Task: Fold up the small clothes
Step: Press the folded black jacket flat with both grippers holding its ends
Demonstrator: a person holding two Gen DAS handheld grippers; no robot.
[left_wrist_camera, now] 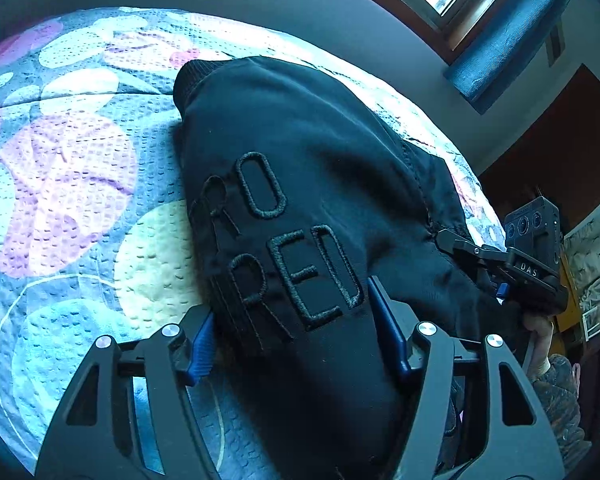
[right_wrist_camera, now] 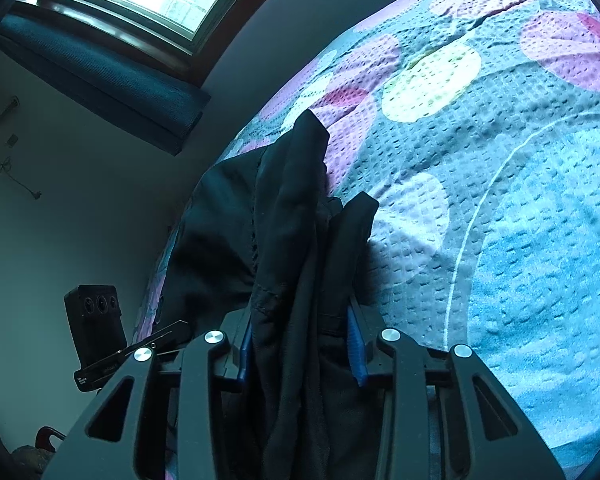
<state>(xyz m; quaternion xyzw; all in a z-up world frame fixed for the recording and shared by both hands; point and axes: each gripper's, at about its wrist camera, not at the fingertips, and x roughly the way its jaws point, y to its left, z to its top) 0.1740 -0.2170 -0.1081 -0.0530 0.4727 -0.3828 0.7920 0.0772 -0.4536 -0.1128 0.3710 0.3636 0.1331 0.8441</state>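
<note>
The black garment (left_wrist_camera: 300, 200) hangs bunched between both sets of jaws above the bed (left_wrist_camera: 80, 200); left gripper (left_wrist_camera: 300, 328) and right gripper (right_wrist_camera: 300, 344) each clamp its cloth.

Embroidered lettering (left_wrist_camera: 284, 248) on black garment (left_wrist_camera: 300, 152) — partly fold-hidden (first letters).

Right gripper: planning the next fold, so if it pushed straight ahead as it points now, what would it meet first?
The right gripper already has the black fabric garment bunched between its fingers, so it meets that first. Beyond lies the blue quilted bedspread with pink circles, though depth is unclear.
</note>
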